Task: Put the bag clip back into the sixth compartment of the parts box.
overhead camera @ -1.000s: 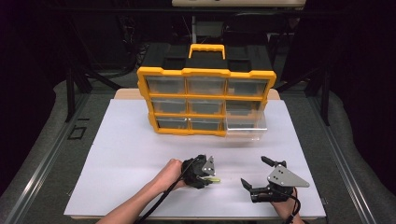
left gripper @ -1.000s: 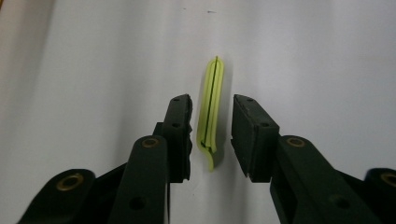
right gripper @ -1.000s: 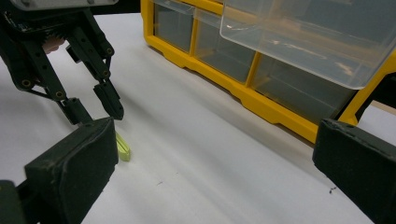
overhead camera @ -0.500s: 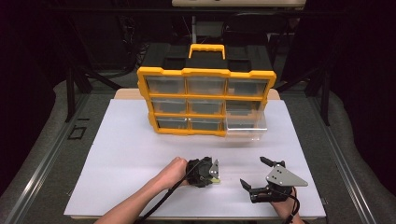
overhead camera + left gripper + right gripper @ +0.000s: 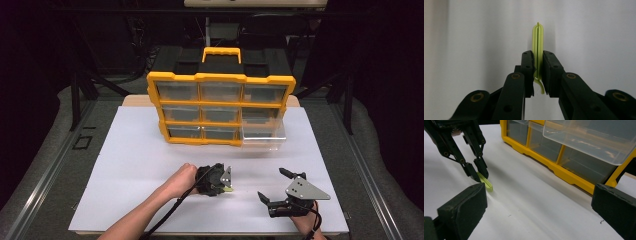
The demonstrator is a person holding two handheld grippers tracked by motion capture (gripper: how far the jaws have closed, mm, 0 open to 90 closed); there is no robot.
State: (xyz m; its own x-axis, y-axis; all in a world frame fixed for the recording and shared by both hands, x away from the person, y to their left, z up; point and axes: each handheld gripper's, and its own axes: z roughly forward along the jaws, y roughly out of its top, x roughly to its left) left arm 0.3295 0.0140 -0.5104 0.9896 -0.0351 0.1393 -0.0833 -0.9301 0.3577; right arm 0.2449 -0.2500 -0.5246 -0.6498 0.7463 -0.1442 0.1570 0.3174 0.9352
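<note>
Jaws of the left gripper are clamped on a thin yellow-green clip, having just been closing on it; in the left gripper view the black pads press both flat sides of the clip at the centre of the frame, its rounded tip pointing up past them and a small curled end hanging down between the jaws. Behind it lies the white table sheet.

In the high view the left gripper sits lower centre of the frame, held by a hand whose forearm comes in from the bottom edge, and the clip shows as a small pale speck at the gripper's tip, low on the white sheet.

Toward the lower right of the high view the right gripper rests near the sheet's front edge, its jaws spread wide with nothing between them. In the right gripper view its two pads stand far apart at the lower corners, and the left gripper appears at upper left, pinching the clip against the sheet.

A yellow organiser with clear drawers stands upright at the centre of the high view; its lower right drawer is pulled out, well apart from both grippers
</note>
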